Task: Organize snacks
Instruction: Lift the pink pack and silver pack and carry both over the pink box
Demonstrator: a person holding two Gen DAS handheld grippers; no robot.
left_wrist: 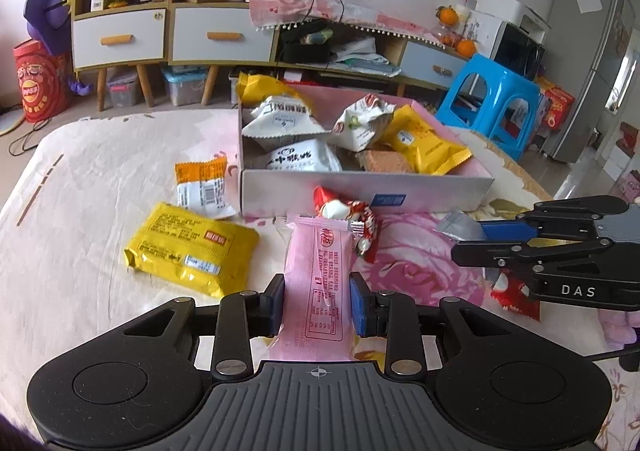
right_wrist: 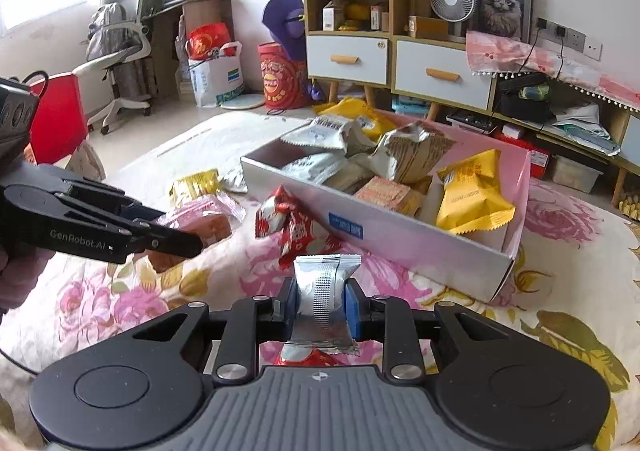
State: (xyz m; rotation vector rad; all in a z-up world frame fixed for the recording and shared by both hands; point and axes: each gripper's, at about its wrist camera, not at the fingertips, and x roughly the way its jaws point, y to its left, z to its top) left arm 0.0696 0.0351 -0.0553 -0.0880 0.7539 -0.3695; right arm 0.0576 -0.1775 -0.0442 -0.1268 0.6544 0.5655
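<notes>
the left gripper (left_wrist: 317,301) is clamped on a pink pack (left_wrist: 318,283), pinched across its width so it points lengthwise at the box (left_wrist: 360,191), ready, i judge, to go in end first. the right gripper (right_wrist: 321,305) squeezes a silver pack (right_wrist: 325,293) the same way, near the box's front wall. a red pack (left_wrist: 352,219) lies against that wall; a yellow pack (left_wrist: 192,249) and an orange pack (left_wrist: 204,187) lie left of the box, not yet gathered. the box already holds several snacks.
</notes>
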